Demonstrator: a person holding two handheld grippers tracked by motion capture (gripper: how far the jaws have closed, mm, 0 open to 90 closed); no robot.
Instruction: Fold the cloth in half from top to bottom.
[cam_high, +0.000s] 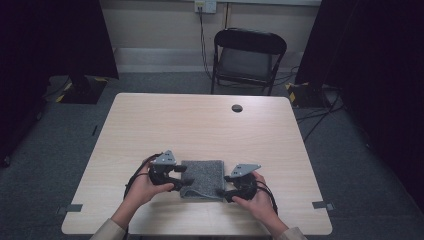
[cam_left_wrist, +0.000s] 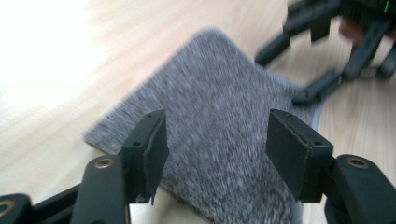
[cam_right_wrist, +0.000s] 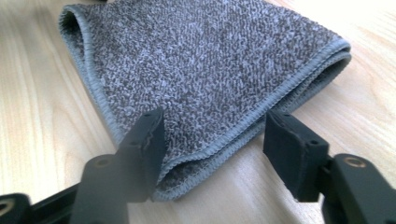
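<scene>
A grey terry cloth (cam_high: 202, 177), folded into a square, lies flat on the wooden table (cam_high: 200, 125) near its front edge. My left gripper (cam_high: 181, 176) sits at the cloth's left edge, held by a hand. In the left gripper view its jaws (cam_left_wrist: 217, 144) stand wide apart over the cloth (cam_left_wrist: 219, 102), and neither pad presses on it. My right gripper (cam_high: 227, 186) is at the cloth's front right corner. In the right gripper view its jaws (cam_right_wrist: 215, 140) straddle the hemmed corner of the cloth (cam_right_wrist: 201, 65) with a clear gap. The right gripper (cam_left_wrist: 322, 60) also appears blurred beyond the cloth.
A round cable hole (cam_high: 237, 108) sits near the table's far edge. A black folding chair (cam_high: 248, 57) stands behind the table. Dark curtains hang at both sides, and cables run over the floor at the right.
</scene>
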